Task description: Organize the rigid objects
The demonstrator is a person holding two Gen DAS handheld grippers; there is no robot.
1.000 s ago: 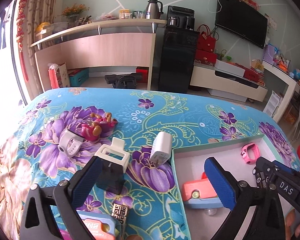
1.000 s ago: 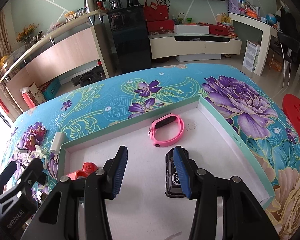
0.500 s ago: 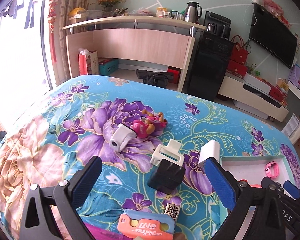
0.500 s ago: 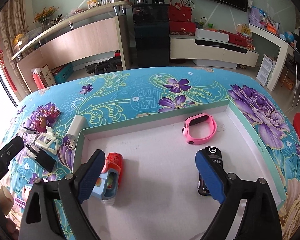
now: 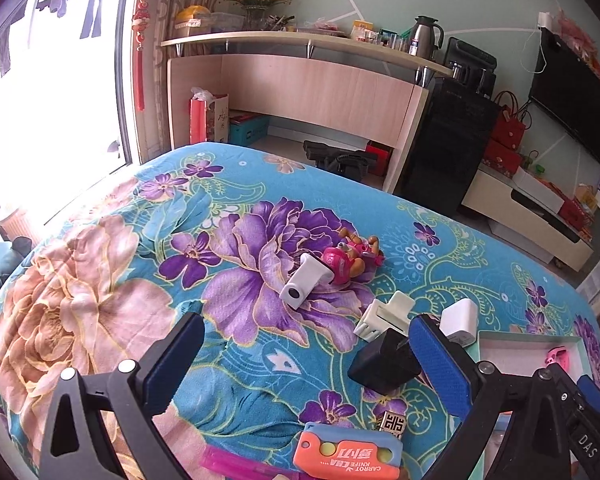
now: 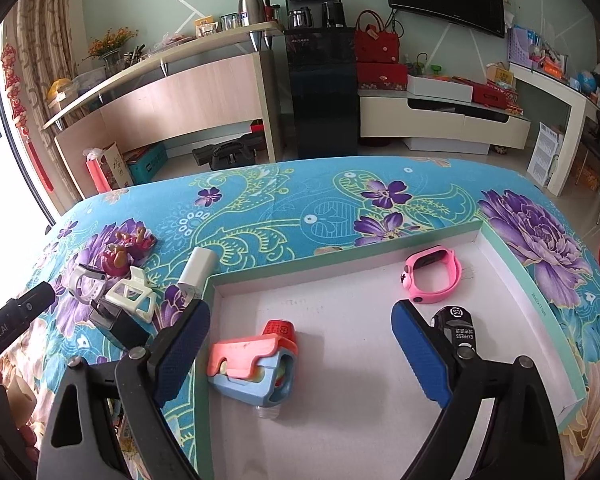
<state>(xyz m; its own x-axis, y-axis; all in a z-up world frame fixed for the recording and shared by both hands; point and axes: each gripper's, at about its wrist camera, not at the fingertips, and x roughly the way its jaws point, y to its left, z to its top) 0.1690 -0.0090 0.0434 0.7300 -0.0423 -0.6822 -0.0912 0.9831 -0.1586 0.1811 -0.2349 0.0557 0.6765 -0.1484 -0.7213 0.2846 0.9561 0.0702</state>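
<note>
Your right gripper (image 6: 300, 350) has just opened wide, empty, releasing the black "EXPRESS" cutter (image 6: 458, 330) into the box (image 6: 540, 308) (beside the pink band (image 6: 432, 276)); your left gripper (image 5: 306, 364) gapes over the "CARROT KNIFE" (image 5: 348, 454).

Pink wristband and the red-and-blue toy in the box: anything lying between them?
No. In the right wrist view only bare white box floor lies between the pink wristband and the red-and-blue toy.
</note>
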